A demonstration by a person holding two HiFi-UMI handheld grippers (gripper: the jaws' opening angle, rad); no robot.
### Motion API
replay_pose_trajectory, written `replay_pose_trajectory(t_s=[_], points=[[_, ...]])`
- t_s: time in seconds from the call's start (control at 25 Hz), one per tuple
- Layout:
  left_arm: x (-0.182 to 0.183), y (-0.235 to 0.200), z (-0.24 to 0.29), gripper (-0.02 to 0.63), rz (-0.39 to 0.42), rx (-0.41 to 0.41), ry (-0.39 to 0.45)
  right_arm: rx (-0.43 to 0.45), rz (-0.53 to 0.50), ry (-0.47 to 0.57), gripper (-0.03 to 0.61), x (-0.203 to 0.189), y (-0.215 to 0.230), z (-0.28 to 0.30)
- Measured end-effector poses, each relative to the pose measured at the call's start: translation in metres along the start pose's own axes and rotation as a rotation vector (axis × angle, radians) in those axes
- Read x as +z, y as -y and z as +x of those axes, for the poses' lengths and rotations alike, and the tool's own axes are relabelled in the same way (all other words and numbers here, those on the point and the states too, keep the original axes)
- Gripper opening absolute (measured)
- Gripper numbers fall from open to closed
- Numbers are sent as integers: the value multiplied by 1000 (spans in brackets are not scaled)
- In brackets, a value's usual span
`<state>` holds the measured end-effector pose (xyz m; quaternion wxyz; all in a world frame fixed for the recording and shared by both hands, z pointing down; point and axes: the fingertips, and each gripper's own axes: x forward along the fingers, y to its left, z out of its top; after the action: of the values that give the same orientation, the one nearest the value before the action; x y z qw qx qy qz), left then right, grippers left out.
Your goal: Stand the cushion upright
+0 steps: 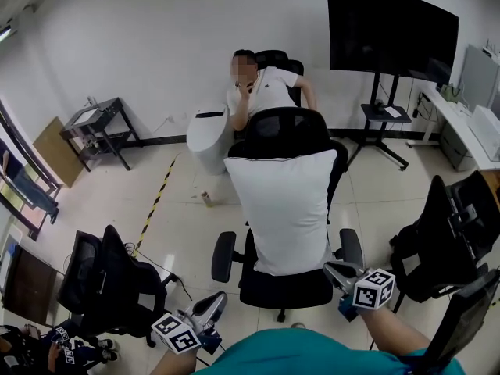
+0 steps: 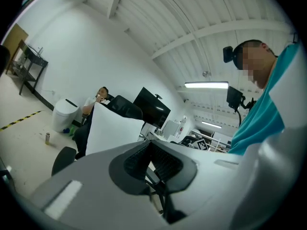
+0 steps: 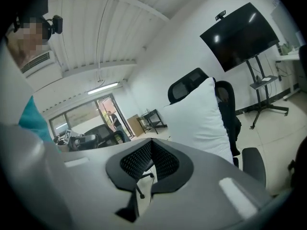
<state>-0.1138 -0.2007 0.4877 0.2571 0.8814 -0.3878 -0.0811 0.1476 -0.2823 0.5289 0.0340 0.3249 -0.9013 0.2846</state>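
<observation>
**Tongs closed, cushion upright on chair**

Left tongs [image 1: 212,305] and right tongs [image 1: 337,272] both have their jaws together with nothing between them, and neither touches the cushion [image 1: 285,209]. White, plump and rectangular, it stands upright on a black office chair [image 1: 283,286], leaning against the backrest. A white bin [image 1: 207,139] stands behind; its contents are hidden.

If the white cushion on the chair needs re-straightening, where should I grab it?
Likely take the white cushion by its top corners, coming in from the sides. It stands upright against the chair backrest, so its back is blocked, while those corners are exposed and taper thin.
</observation>
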Motion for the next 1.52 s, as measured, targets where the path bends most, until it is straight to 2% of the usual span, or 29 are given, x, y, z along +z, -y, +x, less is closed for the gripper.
replay_pose_trajectory(t_s=[0.16,0.36,0.64,0.88,1.04,1.28,1.52], points=[[-9,3,-52,12,-7,-64,-22,-31,-15,-5,2,-40,-64,0],[-19,6,-116,11,4,-162,-81,-93,-7,41,2,-82,-144,-2],[-25,32,-154,11,2,-230,-85,-154,-34,51,2,-102,-198,-39],[-38,60,-159,12,6,-251,-88,-199,-59,62,2,-110,-202,-72],[-42,66,-148,12,36,-226,-103,-213,-86,78,2,-102,-193,-83],[-36,85,-123,12,60,-200,-70,-173,-96,70,2,-89,-181,-95],[-42,100,-122,12,49,-232,-78,-164,-97,63,2,-88,-187,-102]])
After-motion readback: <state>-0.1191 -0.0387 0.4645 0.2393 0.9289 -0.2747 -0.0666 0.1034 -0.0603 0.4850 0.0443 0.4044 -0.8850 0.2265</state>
